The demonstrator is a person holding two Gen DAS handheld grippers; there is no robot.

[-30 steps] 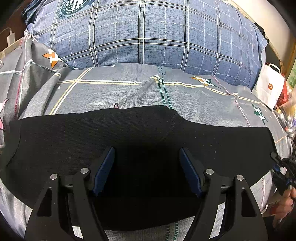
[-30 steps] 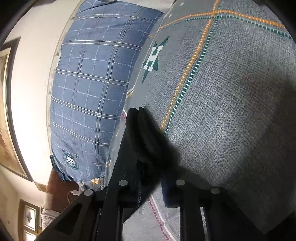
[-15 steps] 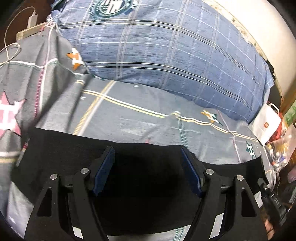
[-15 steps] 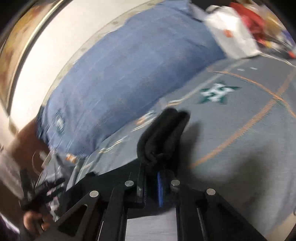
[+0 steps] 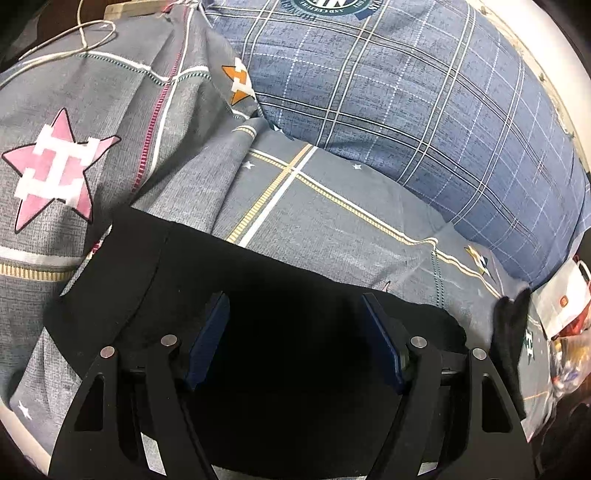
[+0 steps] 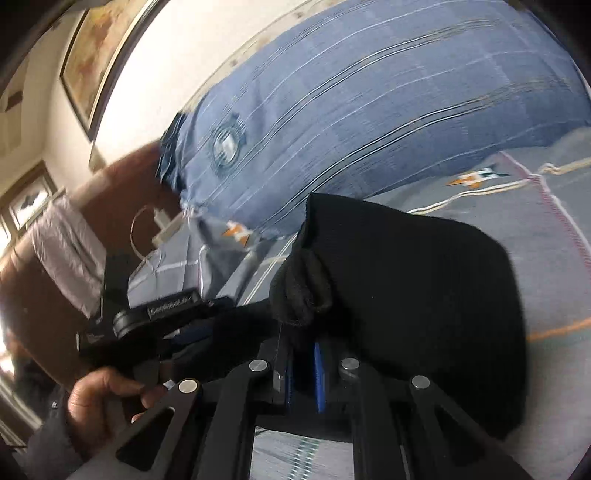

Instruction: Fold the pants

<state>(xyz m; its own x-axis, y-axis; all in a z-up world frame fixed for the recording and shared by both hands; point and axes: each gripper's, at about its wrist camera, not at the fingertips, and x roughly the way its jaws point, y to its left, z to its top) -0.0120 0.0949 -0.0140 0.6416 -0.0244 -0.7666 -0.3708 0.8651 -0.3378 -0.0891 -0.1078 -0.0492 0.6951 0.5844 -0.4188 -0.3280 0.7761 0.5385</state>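
While right tongs [image 6: 301, 373] clamp pants [image 6: 406, 288] (bunched), left tongs [image 5: 295, 347] gape.

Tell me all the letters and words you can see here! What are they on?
"H": white block letter on the pink star of the grey bedspread.
"H": on the small orange star.
"H": partly seen, green, by the lifted black pants.
Round crest on the blue plaid pillow: lettering unreadable.
Orange logo on the white bag: too small.

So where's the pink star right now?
The pink star is printed on the grey bedsheet at the far left of the left wrist view, just above the left end of the black pants and left of the blue pillow.
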